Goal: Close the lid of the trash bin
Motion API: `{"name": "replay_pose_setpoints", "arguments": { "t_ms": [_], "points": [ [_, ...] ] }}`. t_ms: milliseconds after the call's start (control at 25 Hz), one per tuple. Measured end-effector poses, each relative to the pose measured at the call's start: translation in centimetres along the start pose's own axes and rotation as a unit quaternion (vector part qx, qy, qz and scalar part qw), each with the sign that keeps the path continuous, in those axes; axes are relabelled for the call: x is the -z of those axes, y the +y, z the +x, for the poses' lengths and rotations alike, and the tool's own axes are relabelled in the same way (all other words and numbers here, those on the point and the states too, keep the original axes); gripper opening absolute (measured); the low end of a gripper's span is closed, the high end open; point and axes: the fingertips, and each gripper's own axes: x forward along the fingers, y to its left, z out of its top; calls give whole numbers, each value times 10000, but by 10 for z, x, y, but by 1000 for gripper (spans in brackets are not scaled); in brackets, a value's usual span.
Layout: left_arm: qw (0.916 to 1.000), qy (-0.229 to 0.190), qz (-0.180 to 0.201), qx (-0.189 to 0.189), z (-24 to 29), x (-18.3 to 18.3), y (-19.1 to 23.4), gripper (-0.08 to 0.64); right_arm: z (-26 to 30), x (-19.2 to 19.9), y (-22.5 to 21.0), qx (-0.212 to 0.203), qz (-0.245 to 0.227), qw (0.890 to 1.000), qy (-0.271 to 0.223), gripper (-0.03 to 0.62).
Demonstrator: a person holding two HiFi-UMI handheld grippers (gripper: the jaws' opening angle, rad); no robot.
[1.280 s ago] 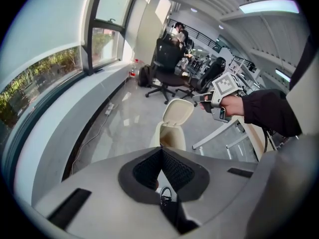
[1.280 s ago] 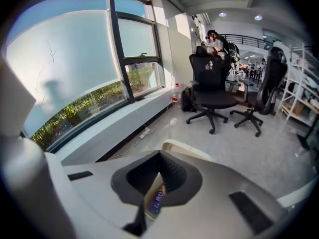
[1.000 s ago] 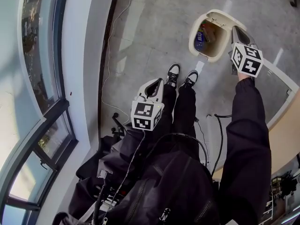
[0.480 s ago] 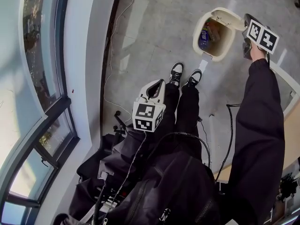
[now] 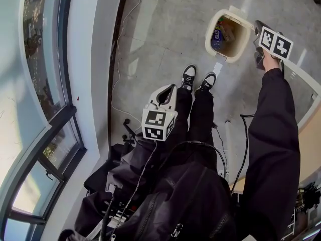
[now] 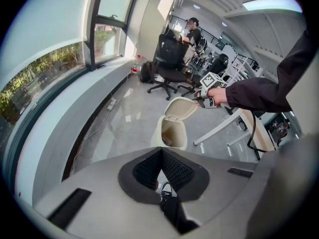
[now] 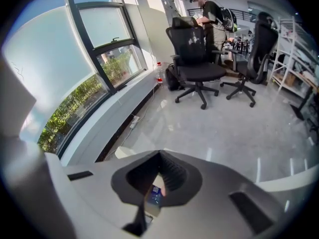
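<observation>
Cream trash bin (image 5: 209, 33), lid (image 6: 182, 108) raised. Right gripper (image 7: 159, 156), jaws pressed together, sits just beside the bin's lid; left gripper (image 6: 160, 153), jaws likewise together, is well apart from the bin.

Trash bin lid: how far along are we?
Done: nothing yet; the lid stands raised over the open trash bin. In hand: the right hand-held gripper, jaws together, is beside the lid's top edge; contact unclear. The left hand-held gripper sits by the legs. Left: push the lid down shut.
</observation>
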Motion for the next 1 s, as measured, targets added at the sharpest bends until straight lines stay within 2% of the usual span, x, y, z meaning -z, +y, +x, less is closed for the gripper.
{"name": "replay_pose_setpoints", "arguments": {
  "t_ms": [160,360,1000],
  "points": [
    [10000,14,4,21,1,4,-3,0,-4,40,18,-81,-43,9998,189,5],
    [10000,41,24,37,1,10,-4,0,-4,85,32,-189,162,9991,345,5],
    [9997,232,23,6,1,52,-4,0,31,182,48,-366,55,9947,957,5]
  ]
}}
